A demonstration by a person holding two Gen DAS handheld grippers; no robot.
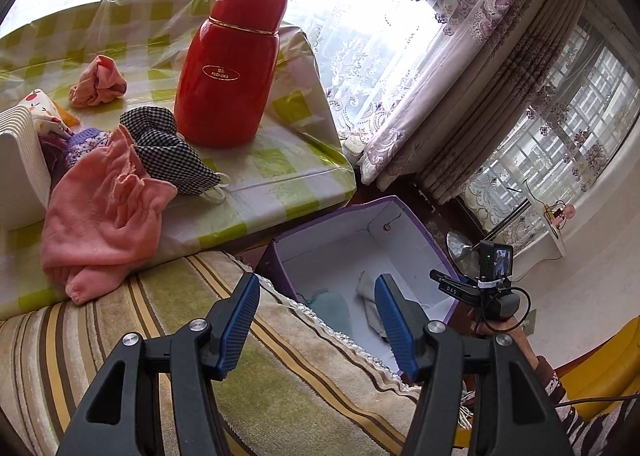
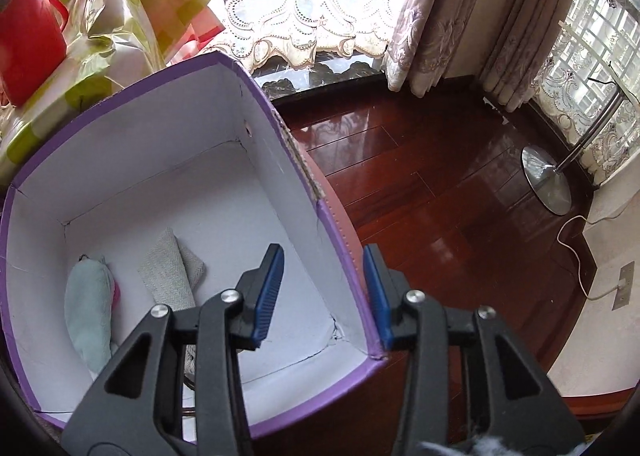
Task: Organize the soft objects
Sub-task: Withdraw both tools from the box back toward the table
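Observation:
A purple box (image 1: pixel 280 252) with a white inside stands on the floor beside the table; it also shows in the right wrist view (image 2: pixel 336 224). In it lie a pale green cloth (image 2: pixel 88 304) and a grey herringbone cloth (image 2: pixel 168 276). On the table lie a pink towel (image 1: pixel 100 224), a black-and-white checked mask (image 1: pixel 168 148), a small pink cloth (image 1: pixel 98 82) and a purple knit piece (image 1: pixel 84 140). My left gripper (image 1: pixel 316 320) is open and empty above the striped cushion and box edge. My right gripper (image 2: pixel 324 292) is open and empty, straddling the box's right wall.
A tall red flask (image 1: pixel 228 68) stands on the green checked tablecloth (image 1: pixel 280 176). A white ribbed container (image 1: pixel 18 168) sits at the table's left. A striped cushion (image 1: pixel 280 376) lies below. A lamp base (image 2: pixel 546 180) and cable rest on the red wooden floor (image 2: pixel 440 196).

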